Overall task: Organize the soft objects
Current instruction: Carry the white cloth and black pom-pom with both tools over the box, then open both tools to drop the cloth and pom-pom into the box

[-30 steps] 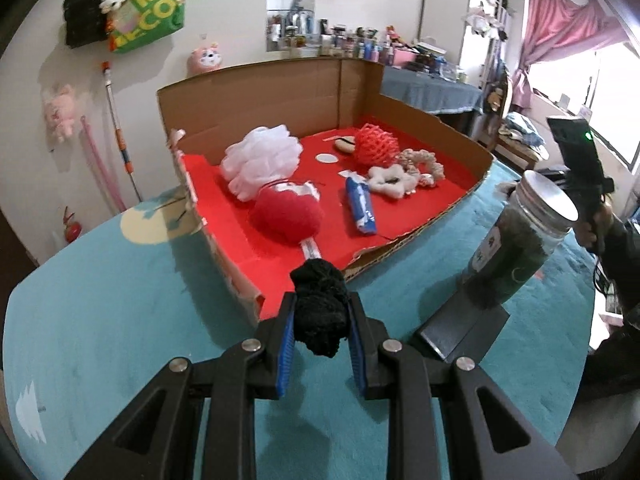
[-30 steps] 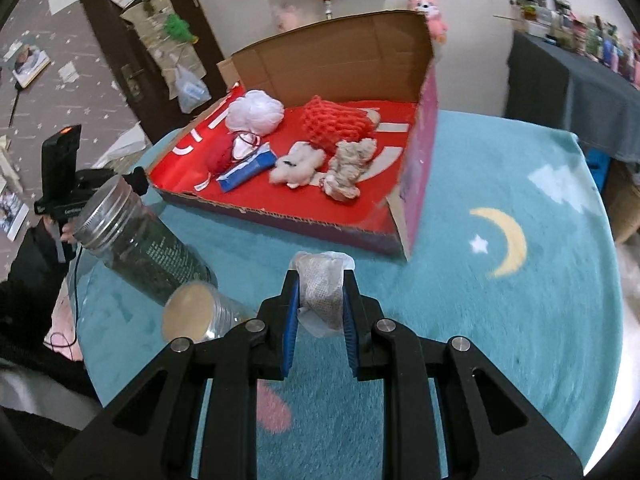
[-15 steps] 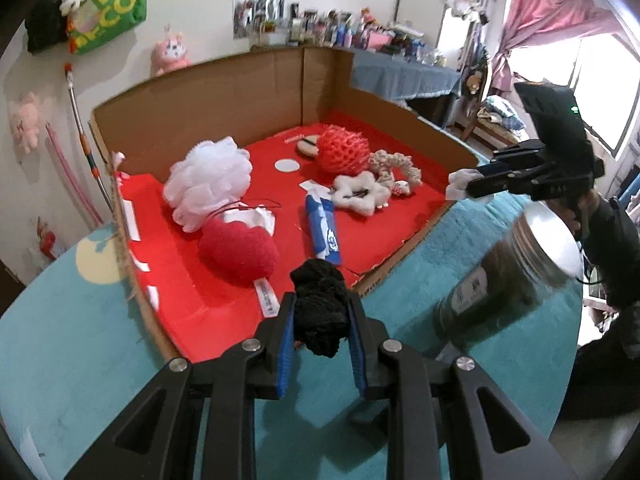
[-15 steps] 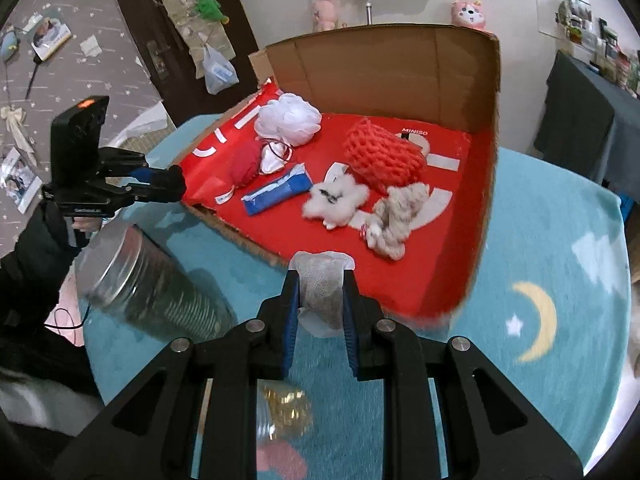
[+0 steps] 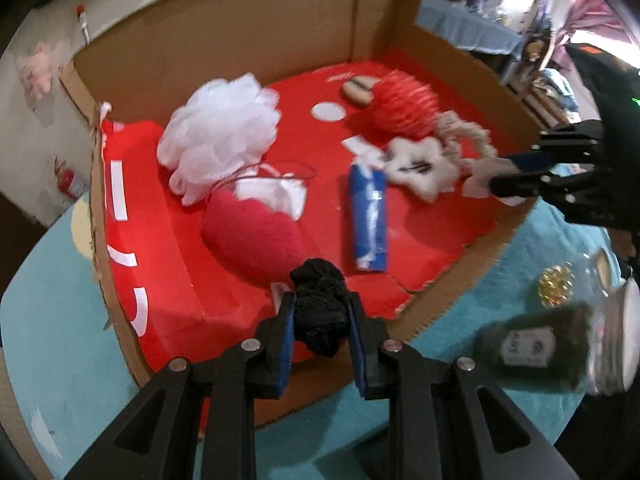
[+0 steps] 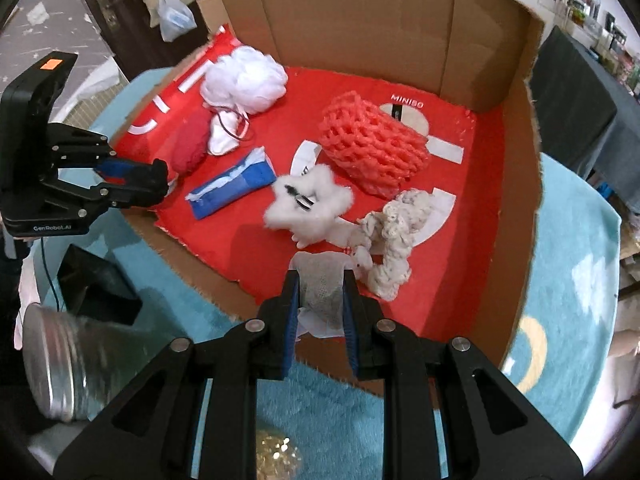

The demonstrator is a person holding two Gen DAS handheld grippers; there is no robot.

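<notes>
My left gripper (image 5: 320,312) is shut on a black fabric bundle (image 5: 320,306), held over the near edge of the red-lined cardboard box (image 5: 132,208). My right gripper (image 6: 319,294) is shut on a white gauze pad (image 6: 322,284), held over the box's near edge (image 6: 224,280). Inside the box lie a white mesh pouf (image 5: 218,132), a red sponge (image 5: 252,236), a blue packet (image 5: 370,220), a white star plush (image 5: 420,162), a red foam net (image 6: 372,144) and a cream rope knot (image 6: 394,236). The left gripper also shows in the right wrist view (image 6: 160,184).
The box stands on a teal fluffy rug (image 6: 572,280). A jar with a metal lid (image 6: 60,364) lies tilted to the left in the right wrist view, and to the right in the left wrist view (image 5: 560,344). A gold-lidded jar (image 6: 276,454) stands near it, with a black block (image 6: 96,280) beyond.
Both grippers have moved forward toward the box with their loads and now hang over its near edge. The box looks much closer in both views.
</notes>
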